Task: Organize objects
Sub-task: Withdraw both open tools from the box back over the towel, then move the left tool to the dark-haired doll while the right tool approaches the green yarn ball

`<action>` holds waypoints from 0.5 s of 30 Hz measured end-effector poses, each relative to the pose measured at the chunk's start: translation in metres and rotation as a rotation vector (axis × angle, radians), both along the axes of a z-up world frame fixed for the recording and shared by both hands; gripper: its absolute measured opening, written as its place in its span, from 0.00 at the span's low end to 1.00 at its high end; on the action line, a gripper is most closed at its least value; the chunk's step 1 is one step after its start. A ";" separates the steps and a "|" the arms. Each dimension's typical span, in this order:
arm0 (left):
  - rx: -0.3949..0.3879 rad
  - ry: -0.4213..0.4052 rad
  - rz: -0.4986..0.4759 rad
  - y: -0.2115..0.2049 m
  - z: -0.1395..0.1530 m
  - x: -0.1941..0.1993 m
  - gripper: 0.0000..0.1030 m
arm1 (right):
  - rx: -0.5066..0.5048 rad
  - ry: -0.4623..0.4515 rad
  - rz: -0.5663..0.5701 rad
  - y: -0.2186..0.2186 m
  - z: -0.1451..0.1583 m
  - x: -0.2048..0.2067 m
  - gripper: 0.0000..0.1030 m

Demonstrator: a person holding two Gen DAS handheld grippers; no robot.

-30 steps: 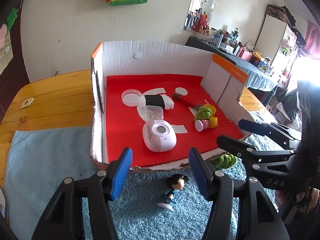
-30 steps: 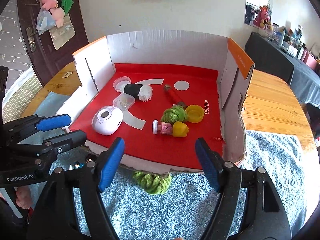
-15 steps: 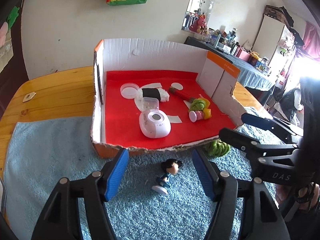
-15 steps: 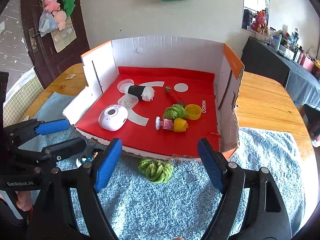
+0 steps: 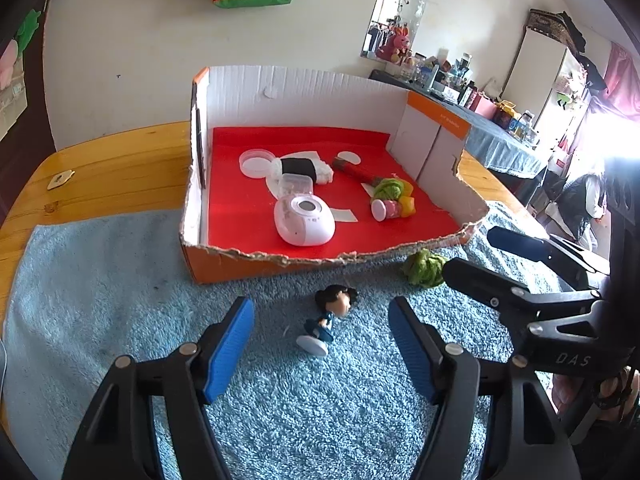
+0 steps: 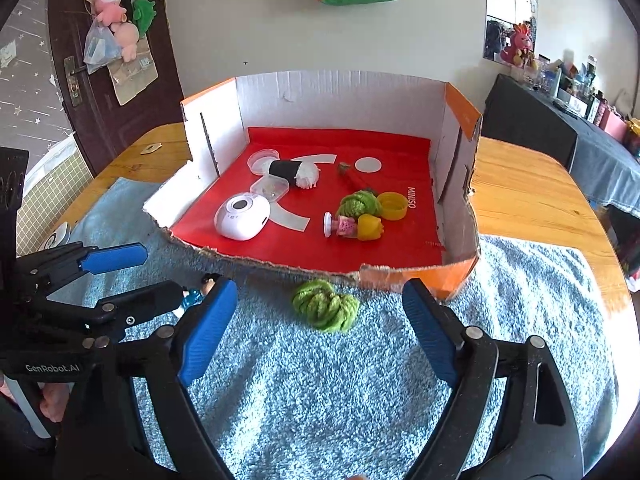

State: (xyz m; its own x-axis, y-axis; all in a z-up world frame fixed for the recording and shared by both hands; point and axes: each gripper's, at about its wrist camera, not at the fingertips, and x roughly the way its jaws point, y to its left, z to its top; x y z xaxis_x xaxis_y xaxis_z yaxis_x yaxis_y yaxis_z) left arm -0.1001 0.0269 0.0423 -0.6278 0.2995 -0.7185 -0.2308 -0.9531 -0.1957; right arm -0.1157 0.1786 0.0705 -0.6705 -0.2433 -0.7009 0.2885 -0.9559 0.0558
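Observation:
A small dark-haired figurine [image 5: 329,322] stands on the blue towel just ahead of my left gripper [image 5: 321,344], whose jaws are opening, their pads clear of it. A green yarn ball [image 6: 325,305] lies on the towel before my right gripper [image 6: 319,326]; its jaws are opening too and hold nothing. The same yarn ball [image 5: 424,267] shows in the left wrist view beside the right gripper [image 5: 484,254]. The open cardboard box [image 6: 460,268] with a red floor holds a white round device [image 6: 241,216], another green yarn ball [image 6: 357,204], a yellow cap [image 6: 393,205] and several small toys.
The blue towel [image 6: 520,300] covers the near part of a wooden table [image 6: 520,184]. The box's torn front edge [image 5: 320,258] sits just beyond the figurine. A wall, a door with hung plush toys and a cluttered side table stand behind.
Both grippers have drawn back from the box, so it looks farther off and more towel shows. Both pairs of jaws stand wider. The figurine and the yarn ball have not moved.

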 end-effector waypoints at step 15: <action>0.001 -0.034 -0.006 0.003 -0.014 0.003 0.74 | -0.017 -0.051 -0.024 0.008 -0.019 0.002 0.89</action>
State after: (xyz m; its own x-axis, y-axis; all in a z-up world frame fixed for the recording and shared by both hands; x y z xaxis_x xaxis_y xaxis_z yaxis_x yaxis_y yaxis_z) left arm -0.0971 0.0297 0.0278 -0.6013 0.3036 -0.7391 -0.2293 -0.9517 -0.2043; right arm -0.1139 0.1863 0.0513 -0.6396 -0.2393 -0.7305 0.2616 -0.9613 0.0859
